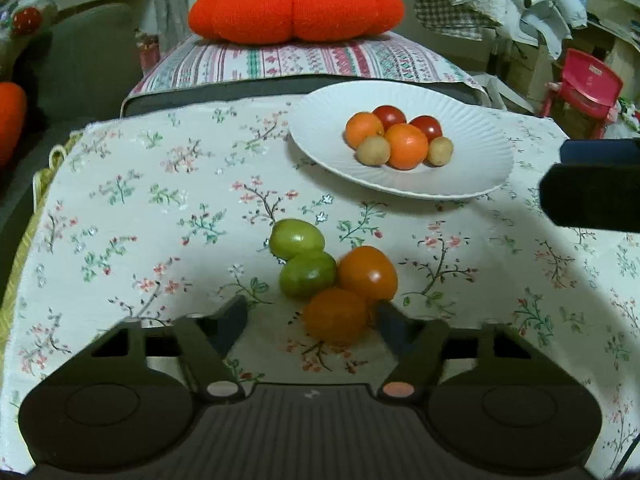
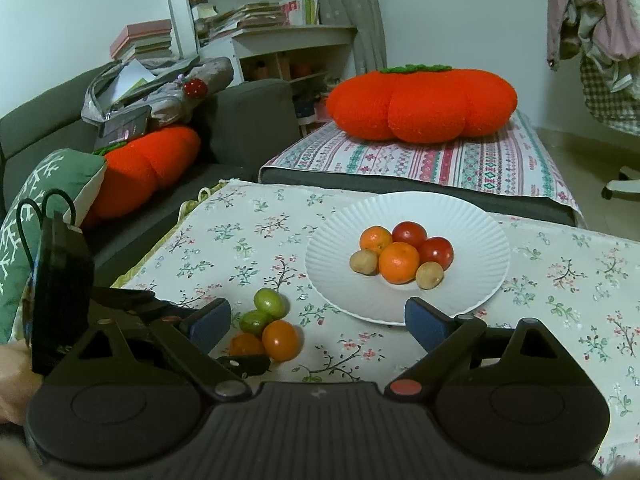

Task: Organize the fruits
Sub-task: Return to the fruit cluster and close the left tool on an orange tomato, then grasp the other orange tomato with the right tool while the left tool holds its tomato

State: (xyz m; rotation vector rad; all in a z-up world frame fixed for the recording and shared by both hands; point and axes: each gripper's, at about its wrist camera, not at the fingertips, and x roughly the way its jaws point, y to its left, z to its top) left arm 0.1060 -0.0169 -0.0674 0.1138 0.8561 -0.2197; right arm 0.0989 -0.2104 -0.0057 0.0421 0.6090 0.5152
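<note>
A white ribbed plate (image 1: 328, 148) (image 2: 340, 280) on the floral cloth holds several small fruits: two oranges, two red tomatoes and two tan ones (image 1: 406, 146) (image 2: 399, 262). In front of it lie two green fruits (image 1: 297, 238) (image 2: 271, 300) and two orange tomatoes (image 1: 368, 272) (image 2: 281, 340) in a cluster. My left gripper (image 1: 312, 318) is open, low over the cloth, with the nearest orange tomato (image 1: 337, 320) between its fingers, the right fingertip close beside it. My right gripper (image 2: 318, 322) is open and empty, above the cloth between the cluster and the plate.
The floral cloth (image 1: 140, 200) covers a low table. Behind it is a striped cushion (image 1: 304, 60) with a large orange pumpkin pillow (image 1: 296, 10). A grey sofa (image 2: 240, 120) with another pumpkin pillow stands at the left. A red child's chair (image 1: 588, 88) is at the far right.
</note>
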